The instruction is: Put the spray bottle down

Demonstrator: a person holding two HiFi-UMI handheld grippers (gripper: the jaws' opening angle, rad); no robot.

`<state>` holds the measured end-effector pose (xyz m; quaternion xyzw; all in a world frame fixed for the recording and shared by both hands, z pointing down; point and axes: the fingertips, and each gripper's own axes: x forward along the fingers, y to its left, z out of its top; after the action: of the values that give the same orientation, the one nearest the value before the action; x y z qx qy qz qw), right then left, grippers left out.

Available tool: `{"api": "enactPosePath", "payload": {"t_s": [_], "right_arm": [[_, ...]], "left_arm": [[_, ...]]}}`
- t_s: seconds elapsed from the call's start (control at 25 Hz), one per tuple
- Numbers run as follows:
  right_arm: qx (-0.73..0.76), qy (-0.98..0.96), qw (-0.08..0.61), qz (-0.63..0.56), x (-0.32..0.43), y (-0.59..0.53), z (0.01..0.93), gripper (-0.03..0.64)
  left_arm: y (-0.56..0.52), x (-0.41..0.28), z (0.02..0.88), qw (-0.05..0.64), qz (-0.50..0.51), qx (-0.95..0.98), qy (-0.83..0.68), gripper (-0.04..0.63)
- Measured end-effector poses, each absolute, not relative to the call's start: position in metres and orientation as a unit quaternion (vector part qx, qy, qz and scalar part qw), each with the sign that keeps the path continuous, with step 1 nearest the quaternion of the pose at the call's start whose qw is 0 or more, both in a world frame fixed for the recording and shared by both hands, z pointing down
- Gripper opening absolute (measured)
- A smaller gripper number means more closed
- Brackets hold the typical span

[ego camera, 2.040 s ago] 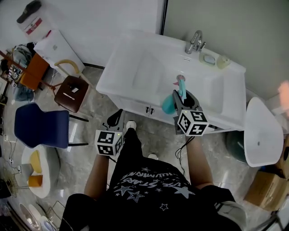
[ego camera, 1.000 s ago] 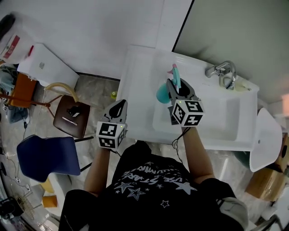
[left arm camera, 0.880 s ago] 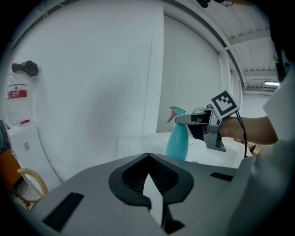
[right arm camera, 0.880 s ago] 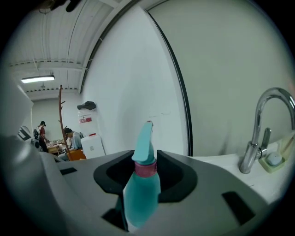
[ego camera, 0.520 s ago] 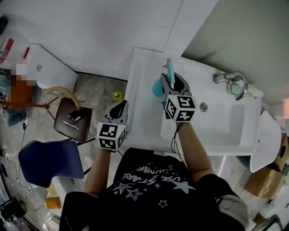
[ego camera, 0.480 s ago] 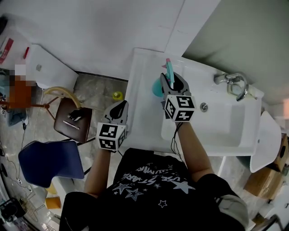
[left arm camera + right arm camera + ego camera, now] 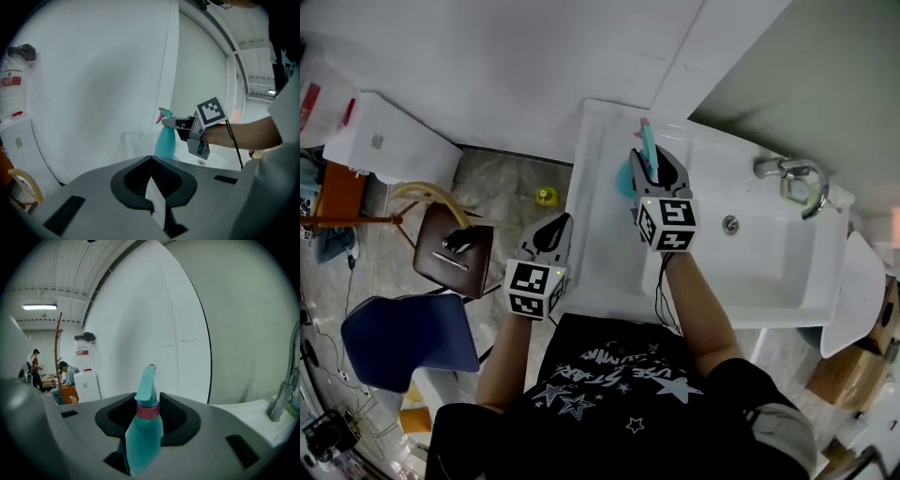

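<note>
Right gripper [image 7: 653,162] grips teal spray bottle [image 7: 143,437]; shirt lettering [image 7: 609,370] unreadable

Nothing legible: white lettering on the person's black shirt [image 7: 619,370] is upside down and blurred; the red label [image 7: 10,80] is too small

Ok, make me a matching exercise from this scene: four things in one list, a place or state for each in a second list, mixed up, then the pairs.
Things:
1. bottle
2. left gripper
3. faucet
4. blue chair

Places or states:
A. on the floor
B. shut, empty
C. on the rim of the sink
D. held in the right gripper

Pairs: 1-D, 2-B, 3-C, 4-A
</note>
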<state>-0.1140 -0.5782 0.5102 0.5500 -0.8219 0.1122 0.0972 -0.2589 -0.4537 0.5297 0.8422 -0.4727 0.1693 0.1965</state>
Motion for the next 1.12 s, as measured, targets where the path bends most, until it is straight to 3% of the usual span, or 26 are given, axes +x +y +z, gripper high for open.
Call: {"api": "enactPosePath", "payload": {"t_s": [0.56,0.92,1.12], "right_arm": [[0.562,-0.814,0.077,0.122,-0.118,-0.571,0.511,0.163],[0.546,-0.821,0.099,0.137,-0.119,-0.564,0.516,0.17],[0.53,-0.829,0.115,0.137,-0.119,-0.555,0.517,0.23]], "left_arm": [[-0.453,-0.251,0.531,0.196,0.175,0.846,-0.464,0.015],[-0.446,-0.245,0.53,0.191,0.179,0.843,-0.47,0.015],[-0.437,-0.239,0.525,0.186,0.178,0.842,-0.474,0.015]]}}
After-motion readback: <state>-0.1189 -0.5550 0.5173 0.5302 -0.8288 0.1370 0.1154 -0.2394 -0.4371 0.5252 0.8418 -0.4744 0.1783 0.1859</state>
